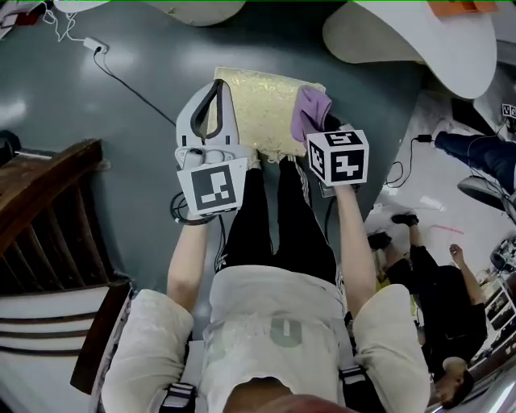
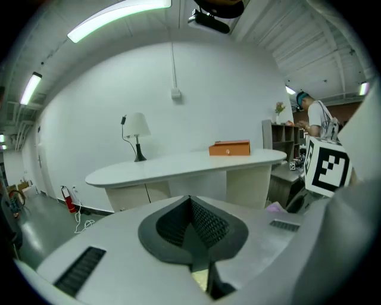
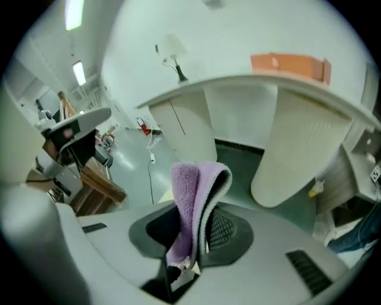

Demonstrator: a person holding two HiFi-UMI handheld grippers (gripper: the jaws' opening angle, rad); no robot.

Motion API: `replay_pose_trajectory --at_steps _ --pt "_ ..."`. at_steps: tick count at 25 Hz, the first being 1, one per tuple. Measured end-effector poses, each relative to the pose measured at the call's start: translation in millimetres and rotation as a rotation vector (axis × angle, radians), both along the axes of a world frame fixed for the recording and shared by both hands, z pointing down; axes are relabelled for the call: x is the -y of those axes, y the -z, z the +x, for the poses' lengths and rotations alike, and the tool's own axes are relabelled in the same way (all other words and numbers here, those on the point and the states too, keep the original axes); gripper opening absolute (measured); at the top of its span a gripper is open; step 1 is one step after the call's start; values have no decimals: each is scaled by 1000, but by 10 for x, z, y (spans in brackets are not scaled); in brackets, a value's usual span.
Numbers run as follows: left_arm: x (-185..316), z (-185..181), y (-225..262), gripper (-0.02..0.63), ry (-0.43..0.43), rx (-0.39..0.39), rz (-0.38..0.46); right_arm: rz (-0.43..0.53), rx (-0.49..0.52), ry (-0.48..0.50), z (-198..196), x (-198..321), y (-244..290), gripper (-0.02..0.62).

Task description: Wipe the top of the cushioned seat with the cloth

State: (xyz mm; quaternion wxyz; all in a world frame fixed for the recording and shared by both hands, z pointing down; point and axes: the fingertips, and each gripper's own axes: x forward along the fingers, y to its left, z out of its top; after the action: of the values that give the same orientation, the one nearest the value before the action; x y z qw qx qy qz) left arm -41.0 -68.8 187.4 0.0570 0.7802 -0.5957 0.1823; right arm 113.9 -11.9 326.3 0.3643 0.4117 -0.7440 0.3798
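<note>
Standing low ahead, the cushioned seat (image 1: 262, 109) has the cloth (image 1: 310, 111) at its right edge, perhaps not touching yet. The right gripper (image 3: 189, 241) is clamped on it; better to press flat and sweep in overlapping strokes. The left gripper (image 2: 191, 223) is closed and empty.

A big workshop-like hall: grey painted floor (image 1: 137, 173), ceiling strip lights (image 2: 119, 18), long white table (image 2: 184, 165) with lamp (image 2: 137, 126), trailing cables (image 1: 133, 87).
</note>
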Motion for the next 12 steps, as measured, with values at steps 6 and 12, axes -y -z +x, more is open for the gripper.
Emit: replay_pose_trajectory --at_steps 6,12 --pt "-130 -9 1232 6 28 -33 52 370 6 104 -467 180 1975 95" --pt "-821 -66 2220 6 24 -139 68 642 34 95 -772 -369 3386 95"
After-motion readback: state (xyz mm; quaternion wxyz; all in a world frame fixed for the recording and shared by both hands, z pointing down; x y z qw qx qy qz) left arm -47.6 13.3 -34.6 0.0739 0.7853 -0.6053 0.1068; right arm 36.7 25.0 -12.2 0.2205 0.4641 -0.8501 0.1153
